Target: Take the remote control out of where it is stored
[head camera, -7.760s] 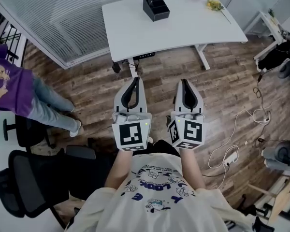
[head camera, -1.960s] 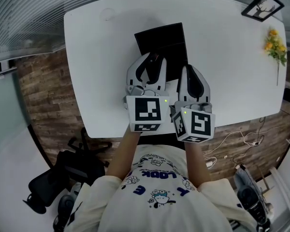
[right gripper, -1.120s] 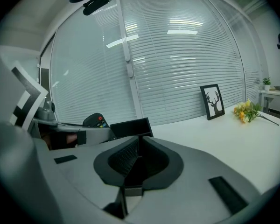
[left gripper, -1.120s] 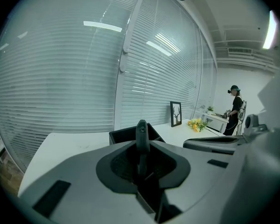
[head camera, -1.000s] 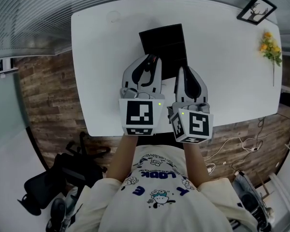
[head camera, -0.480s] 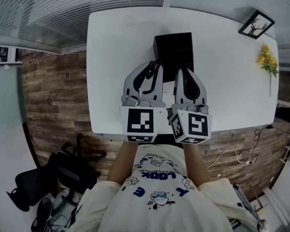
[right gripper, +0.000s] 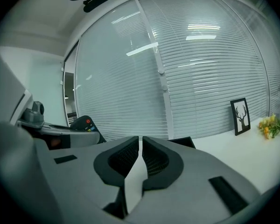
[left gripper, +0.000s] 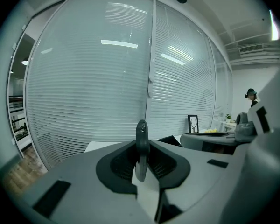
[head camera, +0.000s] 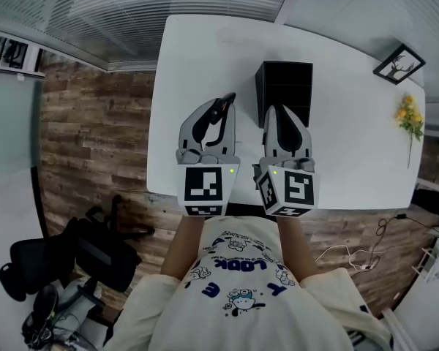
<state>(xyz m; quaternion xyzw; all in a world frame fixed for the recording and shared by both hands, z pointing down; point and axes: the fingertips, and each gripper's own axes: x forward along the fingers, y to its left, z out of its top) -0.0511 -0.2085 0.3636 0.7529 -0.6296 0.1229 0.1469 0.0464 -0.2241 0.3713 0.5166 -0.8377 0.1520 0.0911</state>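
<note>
A black storage box [head camera: 284, 93] stands on the white table [head camera: 351, 145]. My left gripper [head camera: 219, 114] is shut on a dark remote control [head camera: 221, 107], held edge-on just left of the box and clear of it. In the left gripper view the remote [left gripper: 141, 134] stands upright between the pads of that gripper [left gripper: 141, 158]. My right gripper [head camera: 281, 114] hovers at the box's near edge, shut with nothing in it. From the right gripper view [right gripper: 140, 146] the remote [right gripper: 86, 124] shows at left with a red button, and the box [right gripper: 182, 141] lies ahead.
A framed deer picture [head camera: 399, 63] and yellow flowers [head camera: 408, 112] sit at the table's right end. Slatted glass walls run behind the table. Black office chairs [head camera: 36, 262] stand on the wood floor at lower left.
The left gripper has drawn back and to the left from over the box with the remote between its jaws. The head view has swung, and the table now sits further right.
</note>
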